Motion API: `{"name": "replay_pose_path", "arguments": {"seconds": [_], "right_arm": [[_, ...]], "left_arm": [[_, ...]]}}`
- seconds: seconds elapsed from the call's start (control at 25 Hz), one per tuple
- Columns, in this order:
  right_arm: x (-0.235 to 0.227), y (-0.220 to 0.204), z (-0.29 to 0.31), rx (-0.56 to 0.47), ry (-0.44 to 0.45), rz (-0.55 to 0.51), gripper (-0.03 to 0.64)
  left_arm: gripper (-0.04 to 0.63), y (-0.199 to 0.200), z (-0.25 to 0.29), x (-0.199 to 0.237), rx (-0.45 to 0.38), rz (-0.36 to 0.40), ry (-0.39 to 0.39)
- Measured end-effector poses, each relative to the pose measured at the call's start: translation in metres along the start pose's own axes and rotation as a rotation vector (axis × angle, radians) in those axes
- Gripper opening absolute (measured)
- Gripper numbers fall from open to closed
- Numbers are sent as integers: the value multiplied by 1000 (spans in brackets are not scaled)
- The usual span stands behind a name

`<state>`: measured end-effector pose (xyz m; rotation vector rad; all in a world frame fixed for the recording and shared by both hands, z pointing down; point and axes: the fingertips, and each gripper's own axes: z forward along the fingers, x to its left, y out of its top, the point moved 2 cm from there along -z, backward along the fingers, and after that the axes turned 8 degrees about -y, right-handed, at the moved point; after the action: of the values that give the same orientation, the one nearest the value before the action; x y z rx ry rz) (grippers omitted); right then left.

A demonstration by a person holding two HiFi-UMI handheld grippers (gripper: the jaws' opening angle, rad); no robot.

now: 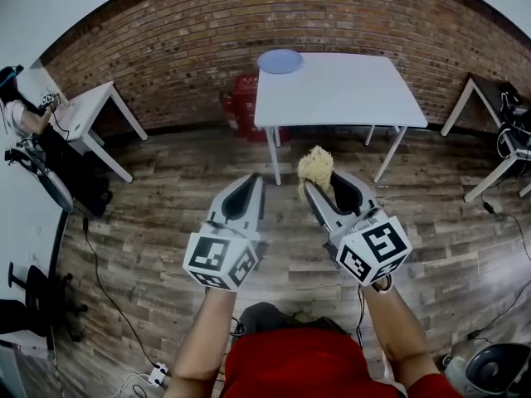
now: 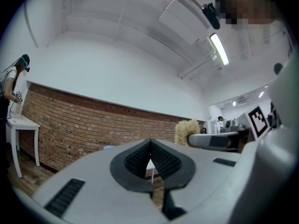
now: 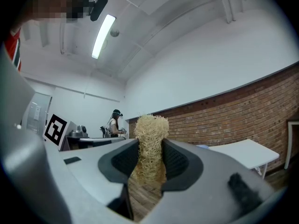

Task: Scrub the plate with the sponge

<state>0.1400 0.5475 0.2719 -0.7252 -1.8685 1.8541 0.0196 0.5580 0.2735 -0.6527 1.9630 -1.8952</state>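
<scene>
The right gripper (image 1: 325, 191) pinches the fibrous sponge (image 1: 316, 166) mid-body; it looks light, springy and easily squashed. The left gripper (image 1: 246, 191) is closed, empty. The blue plate (image 1: 280, 60), likely rigid and slick, lies at twelve o'clock on the white table (image 1: 348, 98); steady its rim

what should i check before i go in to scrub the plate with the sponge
1. Sponge gripped: ok. The right claw pinches it between both jaws, with its top sticking out past the tips.
2. Left claw free to steady the plate: ok. It is shut with nothing in it.
3. Plate found: ok. It sits at the far left corner of the white table.
4. Claws close enough to scrub: not ok. Both are well short of the table.
5. Plate held steady: not ok. Nothing touches it.
6. Where the dirt is on the plate: cannot tell, it is too far off.
</scene>
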Motion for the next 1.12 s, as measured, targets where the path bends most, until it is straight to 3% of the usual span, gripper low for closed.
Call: {"name": "replay_pose_path", "arguments": {"seconds": [0.24,0.56,1.12], "right_arm": [[-15,1,14,0,13,-5,152],[-35,-7,70,9,-1,-28,152],[-97,-8,267,12,-81,-17,152]], "left_arm": [[14,0,15,10,6,10,19],[14,-4,53,60,-15,13,10],[14,5,178,241,-16,18,-33]]}}
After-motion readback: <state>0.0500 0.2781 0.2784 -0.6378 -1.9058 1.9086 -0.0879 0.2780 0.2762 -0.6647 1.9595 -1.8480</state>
